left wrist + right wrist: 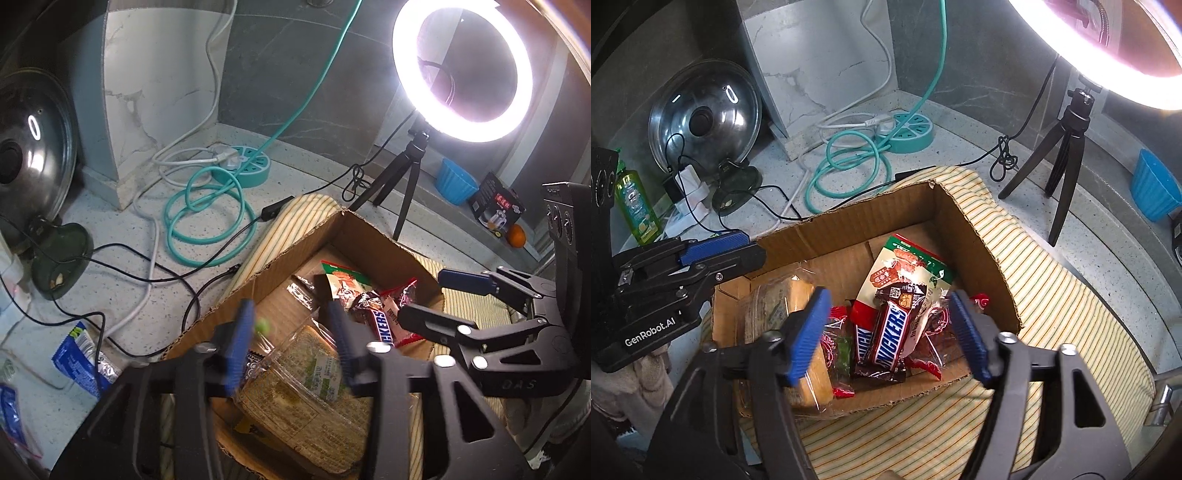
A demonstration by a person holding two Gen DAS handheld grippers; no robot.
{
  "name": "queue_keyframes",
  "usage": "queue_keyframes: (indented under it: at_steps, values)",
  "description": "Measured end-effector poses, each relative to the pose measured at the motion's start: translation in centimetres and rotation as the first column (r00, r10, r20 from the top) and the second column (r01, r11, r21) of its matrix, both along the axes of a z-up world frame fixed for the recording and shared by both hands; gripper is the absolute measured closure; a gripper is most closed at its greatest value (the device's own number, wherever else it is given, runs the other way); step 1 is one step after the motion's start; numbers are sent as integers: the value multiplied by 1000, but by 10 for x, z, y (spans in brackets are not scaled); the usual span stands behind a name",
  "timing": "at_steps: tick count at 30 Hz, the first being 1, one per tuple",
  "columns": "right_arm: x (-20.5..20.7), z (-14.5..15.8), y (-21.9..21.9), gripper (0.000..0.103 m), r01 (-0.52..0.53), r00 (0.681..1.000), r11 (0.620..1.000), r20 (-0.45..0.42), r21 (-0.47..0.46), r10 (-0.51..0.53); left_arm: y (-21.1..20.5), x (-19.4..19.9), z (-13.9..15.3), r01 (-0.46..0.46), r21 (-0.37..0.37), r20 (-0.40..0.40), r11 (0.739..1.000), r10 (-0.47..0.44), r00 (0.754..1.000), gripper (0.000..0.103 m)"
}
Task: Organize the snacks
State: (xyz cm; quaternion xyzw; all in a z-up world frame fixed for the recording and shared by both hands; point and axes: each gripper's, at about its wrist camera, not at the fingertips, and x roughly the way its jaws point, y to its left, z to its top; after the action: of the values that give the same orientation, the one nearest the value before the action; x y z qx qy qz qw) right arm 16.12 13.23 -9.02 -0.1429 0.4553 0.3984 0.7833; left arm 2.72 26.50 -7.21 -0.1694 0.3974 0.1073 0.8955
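Your cardboard box (975, 236) holds Snickers bars (890, 332), a green-topped snack pouch (908, 269) and a clear-wrapped cake (295, 387); left gripper (291, 347) and right gripper (890, 332) both gape empty.

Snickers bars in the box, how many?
2. One Snickers bar lies on top at the middle of the cardboard box, label up. A second Snickers bar sits partly under it on its left. More may be hidden beneath the pile.

Black gripper (890, 332) frames, ribbed blue fingers (809, 336), silver screws.
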Motion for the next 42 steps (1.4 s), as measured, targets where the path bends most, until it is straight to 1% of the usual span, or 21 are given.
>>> queue_keyframes:
  at_steps: [1, 4, 7, 10, 13, 19, 24, 26, 30, 39, 42]
  values:
    - [-1, 1, -1, 16, -1, 1000, 1000, 5, -2, 1, 0, -1, 1, -7, 7, 4, 1000, 7, 1000, 47]
    - [-1, 2, -3, 15, 5, 1000, 1000, 30, -17, -5, -1, -2, 3, -10, 25, 4, 1000, 10, 1000, 46]
    - [-1, 3, -5, 9, 12, 999, 1000, 44, -26, -11, -3, -3, 5, -18, 42, -1, 999, 18, 1000, 38]
    - [-1, 6, -9, 8, 22, 999, 1000, 44, -21, -21, -3, -6, 9, -32, 50, 1, 998, 32, 1000, 36]
    - [-2, 9, -14, 8, 29, 999, 999, 45, -12, -29, -4, -9, 12, -50, 56, -3, 997, 50, 999, 31]
    - [-5, 19, -28, 8, 50, 998, 999, 47, 18, -50, -10, -17, 21, -67, 68, 7, 995, 67, 998, 30]
    - [-10, 27, -42, 7, 71, 996, 996, 48, 48, -74, -18, -25, 26, -78, 75, 11, 994, 77, 997, 28]
    - [-11, 30, -47, 5, 79, 996, 995, 47, 58, -82, -21, -28, 27, -81, 72, 13, 994, 81, 997, 28]
    - [-16, 38, -59, 4, 92, 994, 992, 52, 88, -97, -30, -34, 31, -84, 80, 17, 993, 83, 996, 28]
    - [-35, 56, -80, 4, 98, 989, 987, 101, 126, -111, -57, -47, 51, -94, 144, 48, 985, 88, 995, 28]
    - [-44, 61, -88, 3, 105, 987, 984, 110, 141, -121, -65, -53, 56, -100, 145, 58, 984, 93, 994, 28]
